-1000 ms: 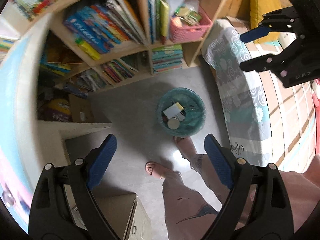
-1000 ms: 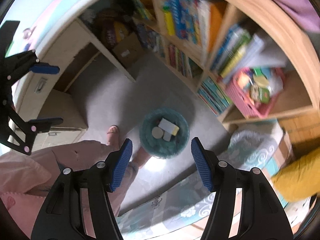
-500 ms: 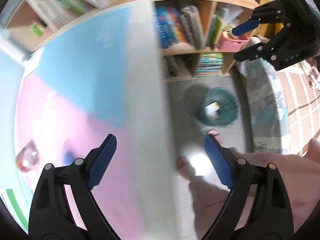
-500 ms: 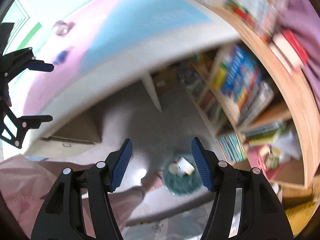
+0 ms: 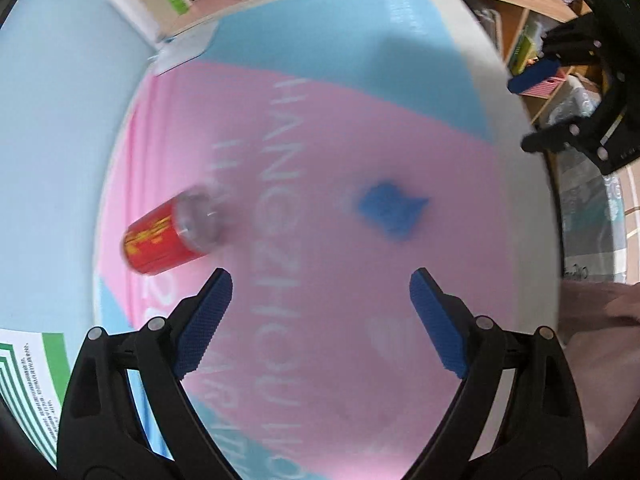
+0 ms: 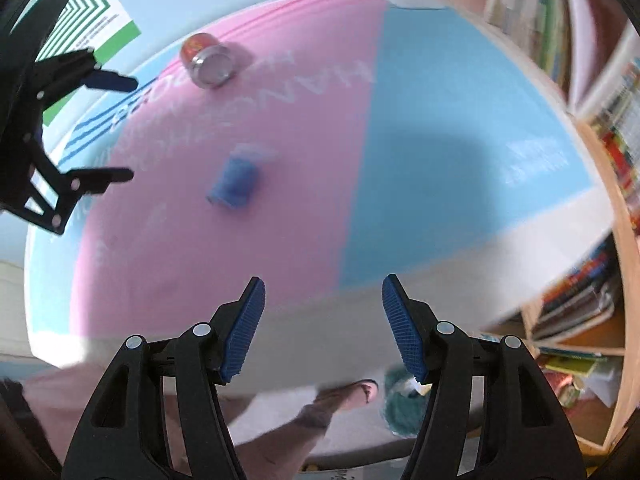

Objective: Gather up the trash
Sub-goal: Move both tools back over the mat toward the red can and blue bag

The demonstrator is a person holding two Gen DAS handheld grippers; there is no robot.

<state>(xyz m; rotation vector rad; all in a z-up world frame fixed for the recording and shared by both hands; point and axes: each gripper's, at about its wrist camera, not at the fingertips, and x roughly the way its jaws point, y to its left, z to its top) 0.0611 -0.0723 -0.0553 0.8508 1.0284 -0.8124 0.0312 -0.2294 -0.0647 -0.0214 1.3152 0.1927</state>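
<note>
A red can lies on its side on the pink and blue table cover; it also shows in the right wrist view. A small crumpled blue piece lies near the middle of the cover, also in the right wrist view. My left gripper is open and empty above the table, the can ahead to its left. My right gripper is open and empty over the table's near edge. The teal trash basket stands on the floor below, partly hidden.
Bookshelves full of books stand to the right of the table. A person's sandalled foot is beside the basket. A green and white poster hangs on the wall by the table's far side.
Both grippers have swung up from the floor and the basket to over the table. The can and the blue piece have come into full view. Both stay open.
</note>
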